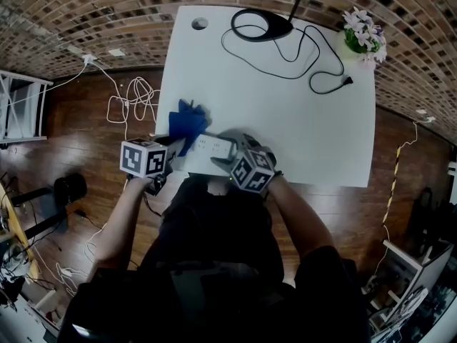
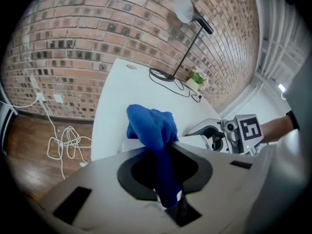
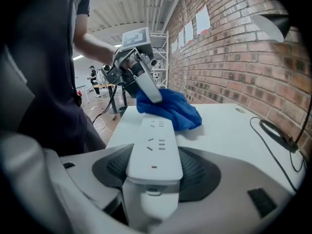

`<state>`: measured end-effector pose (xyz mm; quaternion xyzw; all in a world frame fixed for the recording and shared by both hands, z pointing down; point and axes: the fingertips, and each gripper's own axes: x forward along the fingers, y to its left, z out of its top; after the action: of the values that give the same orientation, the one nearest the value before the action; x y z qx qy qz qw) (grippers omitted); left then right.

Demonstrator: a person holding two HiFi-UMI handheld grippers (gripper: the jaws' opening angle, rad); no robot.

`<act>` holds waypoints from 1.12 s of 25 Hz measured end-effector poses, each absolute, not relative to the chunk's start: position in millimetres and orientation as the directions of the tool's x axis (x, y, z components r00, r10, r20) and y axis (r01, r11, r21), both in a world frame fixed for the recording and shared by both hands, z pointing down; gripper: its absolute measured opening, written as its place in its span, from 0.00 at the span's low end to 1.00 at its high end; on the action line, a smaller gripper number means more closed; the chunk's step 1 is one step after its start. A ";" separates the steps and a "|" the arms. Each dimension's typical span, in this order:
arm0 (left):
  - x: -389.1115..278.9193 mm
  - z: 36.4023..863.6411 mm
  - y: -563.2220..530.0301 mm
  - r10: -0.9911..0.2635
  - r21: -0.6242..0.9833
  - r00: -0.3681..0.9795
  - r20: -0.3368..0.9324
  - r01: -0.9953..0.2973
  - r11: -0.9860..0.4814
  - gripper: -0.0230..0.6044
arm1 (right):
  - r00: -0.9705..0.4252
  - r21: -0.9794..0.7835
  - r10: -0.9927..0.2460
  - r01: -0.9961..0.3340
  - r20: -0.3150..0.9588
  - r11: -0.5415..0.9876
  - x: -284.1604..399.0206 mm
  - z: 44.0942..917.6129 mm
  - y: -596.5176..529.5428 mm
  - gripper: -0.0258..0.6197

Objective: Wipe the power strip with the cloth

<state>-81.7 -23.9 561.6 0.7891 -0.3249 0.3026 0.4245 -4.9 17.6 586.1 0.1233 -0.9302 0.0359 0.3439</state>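
Along the near edge of the desk, the right tongs are clamping one end of the white power strip, with jaws standing partway apart against its sides. From that grip, the strip's long axis is running straight away toward the left tongs, which are pinching the blue cloth with jaws nearly together. The cloth's loose bulk is lying on the strip's far end, touching it. The left hand is sitting nearer that end, so the coming stroke is probably calling for a draw along the axis toward the right tongs.
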 end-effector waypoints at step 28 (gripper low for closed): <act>-19.6 562.5 -5.6 -0.082 0.617 0.710 0.700 -0.658 -0.432 0.12 | -0.733 0.013 -0.201 -0.253 0.650 0.967 -4.2 585.5 18.6 0.46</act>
<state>-19.6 -5.6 562.5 0.7909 -0.2339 0.3006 0.4789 -4.2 18.6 585.5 0.1221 -0.9300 0.0381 0.3446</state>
